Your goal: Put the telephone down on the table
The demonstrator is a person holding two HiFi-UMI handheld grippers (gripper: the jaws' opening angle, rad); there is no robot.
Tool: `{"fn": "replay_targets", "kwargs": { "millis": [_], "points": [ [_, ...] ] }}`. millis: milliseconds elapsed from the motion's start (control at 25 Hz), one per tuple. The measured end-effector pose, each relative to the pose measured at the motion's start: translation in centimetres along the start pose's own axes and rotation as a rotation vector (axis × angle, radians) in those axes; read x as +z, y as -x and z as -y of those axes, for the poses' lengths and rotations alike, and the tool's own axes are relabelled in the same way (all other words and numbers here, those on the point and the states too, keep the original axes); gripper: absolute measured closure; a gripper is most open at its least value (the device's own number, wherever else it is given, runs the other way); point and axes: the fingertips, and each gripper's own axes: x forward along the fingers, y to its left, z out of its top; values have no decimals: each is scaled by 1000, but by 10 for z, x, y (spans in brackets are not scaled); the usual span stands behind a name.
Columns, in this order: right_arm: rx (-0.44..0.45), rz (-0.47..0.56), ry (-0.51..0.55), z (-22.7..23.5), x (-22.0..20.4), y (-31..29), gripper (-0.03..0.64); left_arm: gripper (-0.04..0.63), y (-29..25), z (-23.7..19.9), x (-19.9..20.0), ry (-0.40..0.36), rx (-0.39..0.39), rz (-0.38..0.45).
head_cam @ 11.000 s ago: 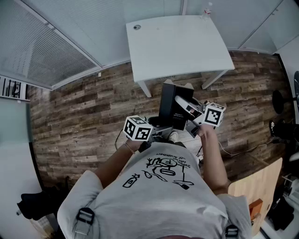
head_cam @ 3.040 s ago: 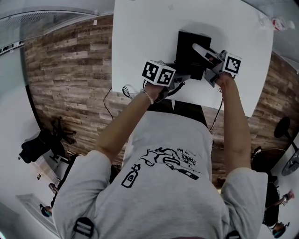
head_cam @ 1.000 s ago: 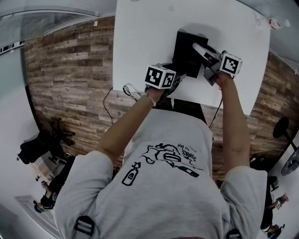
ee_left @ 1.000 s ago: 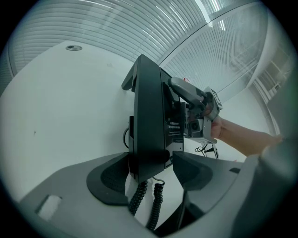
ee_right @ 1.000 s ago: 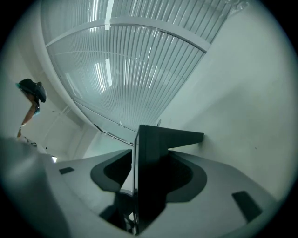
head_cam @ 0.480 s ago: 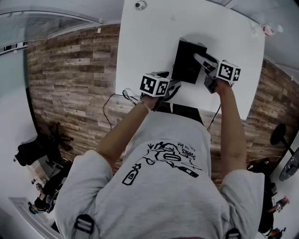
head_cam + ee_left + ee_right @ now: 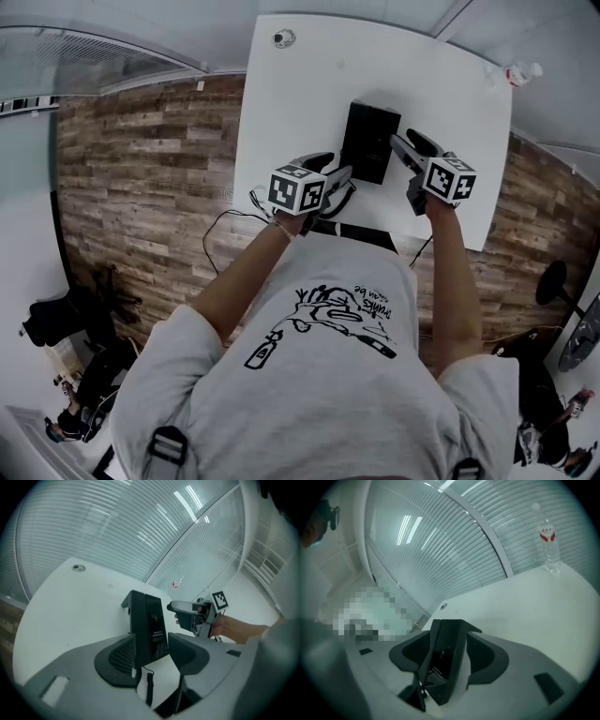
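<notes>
No grip on the telephone (image 7: 370,141) any more, unlike a second back, when pressed from both sides. Stands by itself now on the white table (image 7: 281,112), upper centre of the head view, close to the table's near edge. Just off its lower left corner, the left gripper (image 7: 329,169), drawn back; jaws just narrowed but apart, clamping nothing, with the telephone only seen past the tips in the left gripper view. Off its right side, the right gripper (image 7: 412,147), jaws just spread wide and empty, pads clear of the black body in the right gripper view.

More table in frame than before. Bare white top above and left of the telephone, up to a round hole (image 7: 283,38) near the upper left corner. Bare again to the right, as far as a water bottle (image 7: 518,73) at the upper right corner. Little room below: front edge just under the grippers, then wood floor (image 7: 141,169).

From above, only a black block; no handset or keys made out. In the left gripper view, lower left corner covered by a jaw pad, and a coiled cord (image 7: 150,686) dropping out of sight between the jaws. Part of the front edge hidden behind arms and a printed shirt (image 7: 319,375).
</notes>
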Motion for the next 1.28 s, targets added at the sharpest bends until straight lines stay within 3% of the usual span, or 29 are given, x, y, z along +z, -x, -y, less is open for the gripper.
{"fn": "replay_targets", "kwargs": {
  "millis": [320,480,680,920,1280],
  "points": [
    [-101,111,296,-62,43,48,473,506,48,31,70,-142,13,259],
    [-121,195,395,-99,72,79,507,517,78,55,104,-221,8,377],
    [-122,292,471,-146,107,116,527,548,117,90,138,-318,5,486],
    [-123,367,551,-198,135,155,554,569,157,129,167,-377,-2,595],
    [-130,420,556,-241,150,188,569,572,192,177,180,-483,-16,648]
  ]
}}
